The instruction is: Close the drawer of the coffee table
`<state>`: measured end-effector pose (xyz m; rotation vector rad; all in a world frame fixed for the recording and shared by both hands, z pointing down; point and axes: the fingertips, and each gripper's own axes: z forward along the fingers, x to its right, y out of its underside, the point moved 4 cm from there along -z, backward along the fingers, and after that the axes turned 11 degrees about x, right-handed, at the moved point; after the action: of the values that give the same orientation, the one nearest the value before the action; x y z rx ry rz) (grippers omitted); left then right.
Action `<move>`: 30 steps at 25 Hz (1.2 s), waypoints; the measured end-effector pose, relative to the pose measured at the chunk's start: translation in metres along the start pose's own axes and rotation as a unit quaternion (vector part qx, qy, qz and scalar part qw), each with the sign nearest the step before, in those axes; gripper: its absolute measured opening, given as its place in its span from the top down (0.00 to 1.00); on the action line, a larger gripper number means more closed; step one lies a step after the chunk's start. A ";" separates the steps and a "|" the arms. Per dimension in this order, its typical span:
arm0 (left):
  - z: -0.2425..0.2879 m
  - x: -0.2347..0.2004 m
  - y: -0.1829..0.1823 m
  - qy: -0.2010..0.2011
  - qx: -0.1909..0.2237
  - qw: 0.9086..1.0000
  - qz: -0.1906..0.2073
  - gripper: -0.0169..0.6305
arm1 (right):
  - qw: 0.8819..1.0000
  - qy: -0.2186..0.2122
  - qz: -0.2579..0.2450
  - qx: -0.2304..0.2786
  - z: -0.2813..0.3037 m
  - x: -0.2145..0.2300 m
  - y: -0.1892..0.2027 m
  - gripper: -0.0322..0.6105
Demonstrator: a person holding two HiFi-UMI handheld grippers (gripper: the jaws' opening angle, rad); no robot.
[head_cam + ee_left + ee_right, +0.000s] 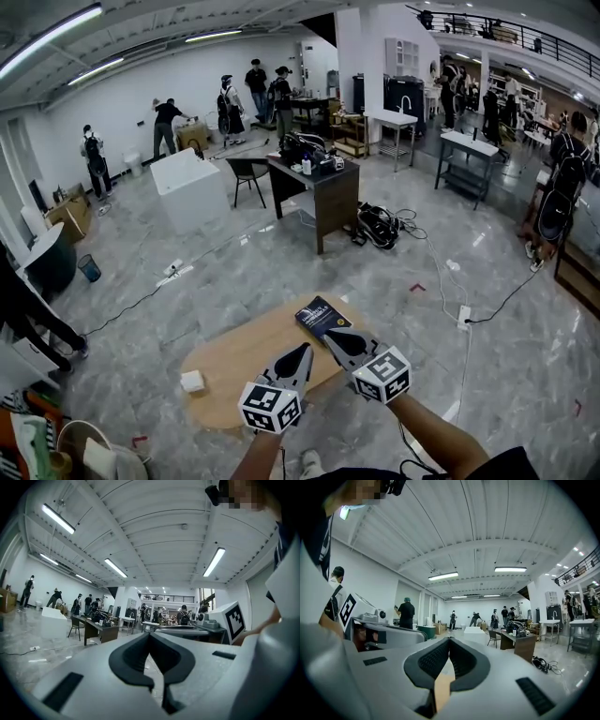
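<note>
Left hand-held gripper and right hand-held gripper, both clenched empty, hover above the table; its drawer, unseen below them, could be missed, or the book just ahead knocked

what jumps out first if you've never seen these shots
Two grippers, left and right, hover side by side over an oval wooden coffee table at the bottom of the head view, both with jaws shut on nothing. A dark book lies at the table's far edge, a small white block near its left end. No drawer shows.
</note>
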<state>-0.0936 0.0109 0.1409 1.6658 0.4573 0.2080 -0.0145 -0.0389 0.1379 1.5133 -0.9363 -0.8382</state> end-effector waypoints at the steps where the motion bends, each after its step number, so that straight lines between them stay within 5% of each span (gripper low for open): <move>1: 0.000 0.007 -0.001 0.000 0.001 1.000 0.004 0.97 | 1.000 -0.003 -0.002 0.000 -0.007 -0.001 -0.001 0.92; 30: -0.034 0.156 -0.016 -0.022 0.033 0.998 0.038 0.97 | 0.999 -0.042 -0.006 0.032 -0.148 -0.033 -0.039 0.92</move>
<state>0.0315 0.1077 0.1113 1.7506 0.3716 0.2150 0.1075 0.0572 0.1201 1.5504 -1.0255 -0.8943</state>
